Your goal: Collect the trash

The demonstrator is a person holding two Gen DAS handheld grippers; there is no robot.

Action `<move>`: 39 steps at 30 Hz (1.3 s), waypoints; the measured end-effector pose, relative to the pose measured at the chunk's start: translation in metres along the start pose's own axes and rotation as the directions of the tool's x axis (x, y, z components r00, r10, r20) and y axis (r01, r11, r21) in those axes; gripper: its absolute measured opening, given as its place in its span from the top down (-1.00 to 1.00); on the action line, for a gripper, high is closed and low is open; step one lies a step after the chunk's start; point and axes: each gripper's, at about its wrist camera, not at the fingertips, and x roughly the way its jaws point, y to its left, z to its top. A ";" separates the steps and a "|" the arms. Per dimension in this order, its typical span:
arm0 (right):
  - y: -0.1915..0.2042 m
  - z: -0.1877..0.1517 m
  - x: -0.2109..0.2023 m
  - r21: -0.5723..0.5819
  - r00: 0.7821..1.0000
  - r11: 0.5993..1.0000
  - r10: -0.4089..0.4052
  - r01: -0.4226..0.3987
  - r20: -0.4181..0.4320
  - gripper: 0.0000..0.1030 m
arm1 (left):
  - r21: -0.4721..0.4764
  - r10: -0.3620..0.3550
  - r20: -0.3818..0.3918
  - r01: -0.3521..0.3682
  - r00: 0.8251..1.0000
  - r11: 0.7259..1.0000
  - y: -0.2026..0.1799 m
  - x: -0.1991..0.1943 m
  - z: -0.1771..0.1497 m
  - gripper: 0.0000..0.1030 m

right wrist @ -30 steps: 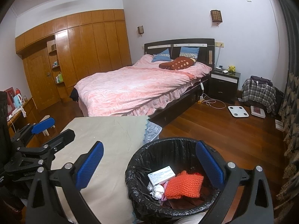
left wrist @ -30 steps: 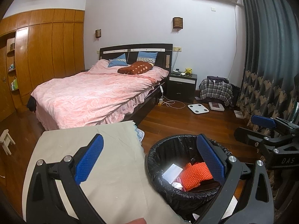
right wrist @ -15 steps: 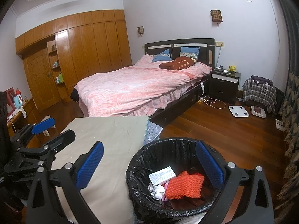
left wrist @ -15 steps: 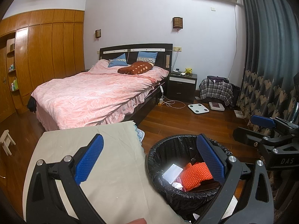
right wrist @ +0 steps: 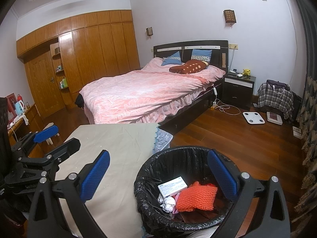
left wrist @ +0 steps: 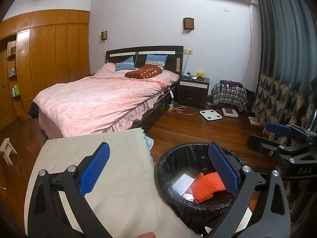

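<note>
Trash bin [right wrist: 190, 190], round w/ black liner, stands on the wood floor [right wrist: 227, 138] just beside the table's right edge. Inside it: a white printed box [right wrist: 172, 185] lying flat, an orange bumpy foam piece [right wrist: 195, 197] touching the box's right side, a crumpled white wad [right wrist: 166, 202] below the box, plus a bit of pink next to the wad. In the left wrist view the same bin [left wrist: 198, 152] shows the box washed out by glare.

Right gripper [right wrist: 157, 175] hangs above the bin/table edge, its 2 blue-padded fingers spread wide, nothing between them; the right finger sits over the bin's far-right rim, the left finger over the table. Left gripper [left wrist: 158, 168] is likewise spread wide & empty, 1 finger over the table, the other over the bin. Each gripper appears at the edge of the other's view.

Table [right wrist: 118, 138] is covered w/ a beige cloth, scalloped trim at the right edge, a blue quilted layer peeking out under it.

Farther out: bed [right wrist: 148, 93] w/ pink cover, 2 blue pillows and a brown dotted cushion; dark nightstand [right wrist: 238, 89] w/ a yellow toy on top; white scale [right wrist: 253, 118] on the floor; plaid-covered item near the dark curtain [left wrist: 287, 59]; wood wardrobe [right wrist: 79, 59] along the left wall.
</note>
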 end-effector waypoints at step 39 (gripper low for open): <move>0.000 0.003 -0.001 0.001 1.000 1.000 0.001 -0.001 -0.002 -0.88 | 0.000 -0.001 -0.005 0.001 1.000 1.000 0.002 -0.001 0.002 -0.88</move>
